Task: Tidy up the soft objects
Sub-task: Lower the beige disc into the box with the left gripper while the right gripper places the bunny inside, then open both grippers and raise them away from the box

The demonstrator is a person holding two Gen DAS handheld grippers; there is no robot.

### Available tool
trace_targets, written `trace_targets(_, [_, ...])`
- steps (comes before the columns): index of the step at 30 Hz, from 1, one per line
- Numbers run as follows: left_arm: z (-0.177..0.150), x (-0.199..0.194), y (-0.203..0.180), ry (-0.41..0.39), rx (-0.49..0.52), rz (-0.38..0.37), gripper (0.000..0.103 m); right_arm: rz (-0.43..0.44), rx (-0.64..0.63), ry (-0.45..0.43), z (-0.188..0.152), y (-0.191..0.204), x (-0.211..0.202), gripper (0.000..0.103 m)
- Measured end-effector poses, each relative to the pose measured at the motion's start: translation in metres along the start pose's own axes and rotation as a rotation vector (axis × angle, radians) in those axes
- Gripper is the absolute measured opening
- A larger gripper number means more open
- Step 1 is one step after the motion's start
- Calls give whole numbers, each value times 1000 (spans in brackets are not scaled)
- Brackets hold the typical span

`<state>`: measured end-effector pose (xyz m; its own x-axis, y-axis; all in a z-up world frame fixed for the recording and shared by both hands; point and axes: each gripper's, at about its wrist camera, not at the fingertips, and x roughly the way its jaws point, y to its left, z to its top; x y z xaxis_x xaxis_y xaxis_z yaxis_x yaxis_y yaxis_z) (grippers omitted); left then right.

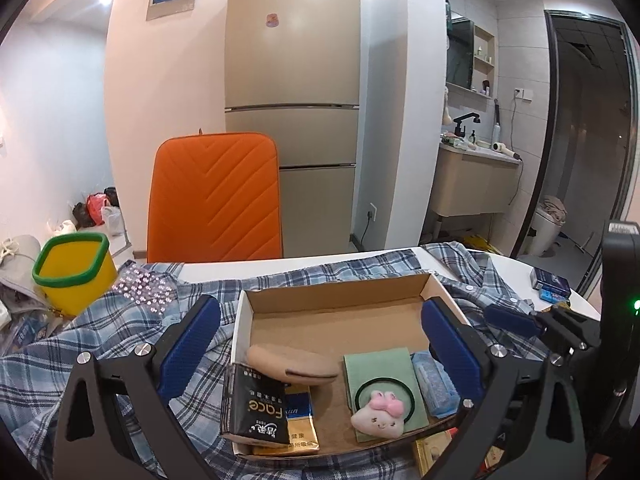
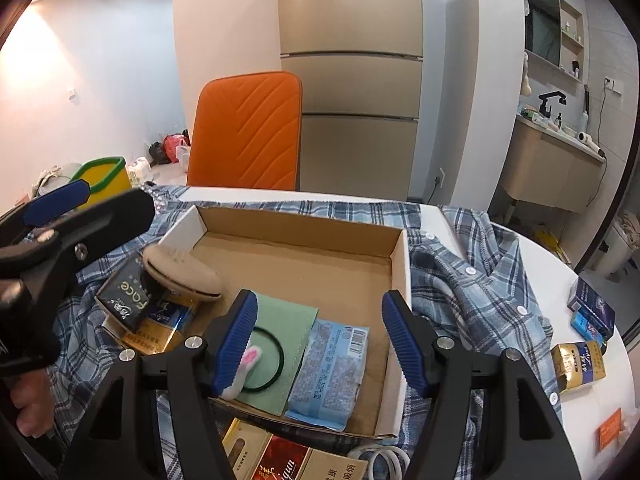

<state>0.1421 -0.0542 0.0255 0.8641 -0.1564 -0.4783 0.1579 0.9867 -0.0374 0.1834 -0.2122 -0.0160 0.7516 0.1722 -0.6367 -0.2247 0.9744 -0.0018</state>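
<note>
Behind the table stand a beige fridge (image 1: 292,80) and an orange quilted chair back (image 1: 216,200). On the white table lies a blue plaid shirt (image 2: 472,280), buttons showing, and on it a shallow cardboard box (image 2: 400,264).

Left gripper (image 1: 320,344): fingers spread wide, empty, ribbed blue pads on either side of the box. Between them, at the box's near end, lie a tan oval powder puff (image 1: 290,366), a black tissue pack (image 1: 256,408) printed "Face", resting on a gold-and-blue carton (image 1: 298,428), and a flat green cloth (image 1: 384,384) carrying a dark hair tie (image 1: 384,396) with a soft white-and-pink bunny charm. Just inside the right pad sits a light blue wipes packet (image 1: 434,384).

Right gripper (image 2: 320,340): fingers also spread and empty; its left pad hides part of the bunny, and the barcoded wipes packet lies between the pads. Beyond the left gripper's left pad stands a yellow bin (image 1: 74,276) with a green rim. Gold and blue cigarette packs (image 2: 578,364) lie to the right gripper's right on the bare table.
</note>
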Motion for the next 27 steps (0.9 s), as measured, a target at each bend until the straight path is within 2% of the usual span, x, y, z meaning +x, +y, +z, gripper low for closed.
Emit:
trace_targets(5, [6, -21, -5, -47, -7, -12, 100, -12, -5, -45, 6, 0, -19, 68])
trace_targets(8, [10, -40, -9, -90, -2, -18, 100, -27, -5, -78, 7, -2, -30, 74])
trace_targets(14, [17, -69, -13, -152, -16, -43, 101, -49, 21, -147, 8, -10, -63, 74])
trace_targets(15, [18, -74, -14, -162, -17, -47, 102, -55, 22, -166, 9, -11, -71, 75])
trace_targets(17, [18, -83, -16, -187, -16, -46, 102, -65, 26, -219, 9, -14, -89, 85])
trace_targets(24, [12, -109, -19, -271, -12, -24, 102, -143, 14, -382, 4, -22, -144, 88])
trace_targets(27, [9, -117, -18, -302, -14, -31, 102, -181, 22, -451, -3, -23, -167, 97])
